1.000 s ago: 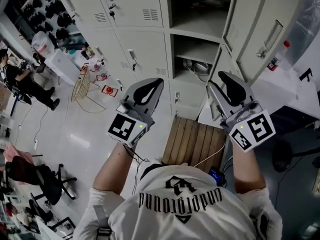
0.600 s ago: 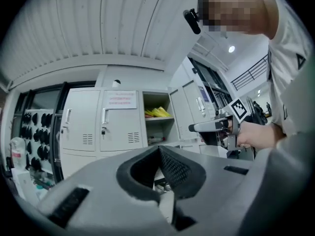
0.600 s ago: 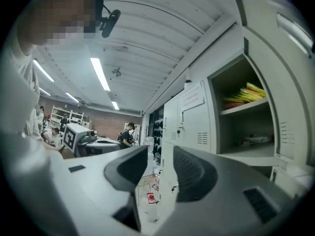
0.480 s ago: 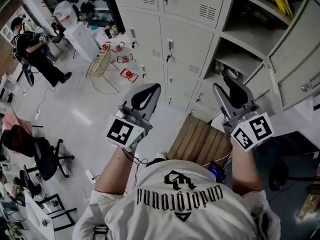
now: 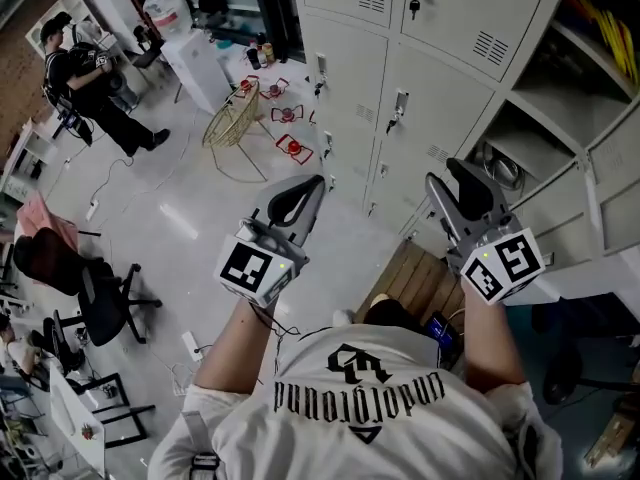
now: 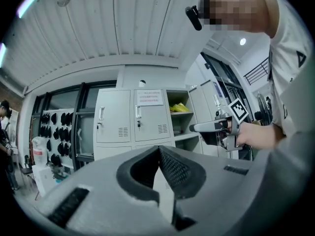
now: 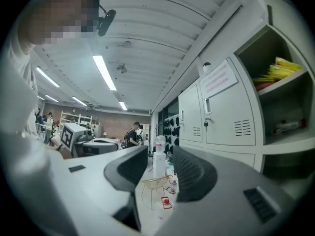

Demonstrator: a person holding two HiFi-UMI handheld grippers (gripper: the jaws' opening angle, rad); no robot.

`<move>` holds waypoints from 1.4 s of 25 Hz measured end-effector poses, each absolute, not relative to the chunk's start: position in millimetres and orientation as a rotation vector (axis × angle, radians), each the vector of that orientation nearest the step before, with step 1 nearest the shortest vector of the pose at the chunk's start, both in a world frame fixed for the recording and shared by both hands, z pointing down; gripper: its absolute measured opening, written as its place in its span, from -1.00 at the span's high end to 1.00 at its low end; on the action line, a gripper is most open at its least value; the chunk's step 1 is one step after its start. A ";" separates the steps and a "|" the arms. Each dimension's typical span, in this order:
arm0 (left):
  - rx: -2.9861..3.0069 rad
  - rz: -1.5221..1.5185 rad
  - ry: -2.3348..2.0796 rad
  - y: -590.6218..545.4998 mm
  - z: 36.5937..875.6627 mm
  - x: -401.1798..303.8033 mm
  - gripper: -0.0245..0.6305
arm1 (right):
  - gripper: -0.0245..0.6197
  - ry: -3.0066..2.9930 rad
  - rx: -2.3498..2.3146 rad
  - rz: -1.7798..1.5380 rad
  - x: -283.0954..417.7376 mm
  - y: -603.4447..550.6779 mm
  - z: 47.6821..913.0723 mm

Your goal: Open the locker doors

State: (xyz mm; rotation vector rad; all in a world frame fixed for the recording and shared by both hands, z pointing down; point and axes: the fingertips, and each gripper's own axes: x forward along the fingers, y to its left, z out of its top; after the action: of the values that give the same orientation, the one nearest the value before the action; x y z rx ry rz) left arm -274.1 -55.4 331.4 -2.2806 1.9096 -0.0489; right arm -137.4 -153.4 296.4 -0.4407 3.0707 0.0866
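The grey lockers fill the upper right of the head view. Several doors are closed, such as the door point(image 5: 432, 96) with a key in its lock, and to the right are open compartments point(image 5: 535, 133) and an open door point(image 5: 612, 163). My left gripper point(image 5: 314, 184) hangs level above the floor, short of the lockers, its jaws meeting at the tips point(image 6: 158, 150) with nothing held. My right gripper point(image 5: 450, 171) is level beside it, near the closed doors, jaws apart and empty point(image 7: 160, 156). Closed doors point(image 6: 150, 114) point(image 7: 229, 109) lie ahead in both gripper views.
A wire basket point(image 5: 232, 118) and small red items point(image 5: 291, 149) are on the floor by the lockers. A slatted wooden stool point(image 5: 420, 283) sits below my right arm. A person point(image 5: 95, 80) stands far left, above an office chair point(image 5: 95, 298). Yellow items point(image 7: 284, 69) lie on an open shelf.
The head view has swung left along the lockers: the open compartments slid to the right and closed doors now lie ahead of both grippers. Both grippers moved along with it and kept their pose.
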 end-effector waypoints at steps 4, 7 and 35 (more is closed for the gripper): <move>-2.252 -0.046 1.957 -56.9 328.8 -293.7 0.90 | 0.40 3.069 -0.395 0.071 -163.8 -155.0 299.4; -2.233 -0.058 1.979 -63.5 330.4 -305.4 0.90 | 0.40 3.062 -0.364 0.059 -180.8 -162.6 302.6; -2.362 -0.032 1.571 -348.1 340.5 -397.6 0.90 | 0.40 2.899 -0.676 0.340 -296.4 -394.9 292.2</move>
State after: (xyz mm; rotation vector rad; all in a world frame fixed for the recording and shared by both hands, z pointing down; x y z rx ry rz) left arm -397.6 -348.1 340.5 -2.3624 1.5706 -0.0322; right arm -296.4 -394.9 292.2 -0.6759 2.8988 0.3397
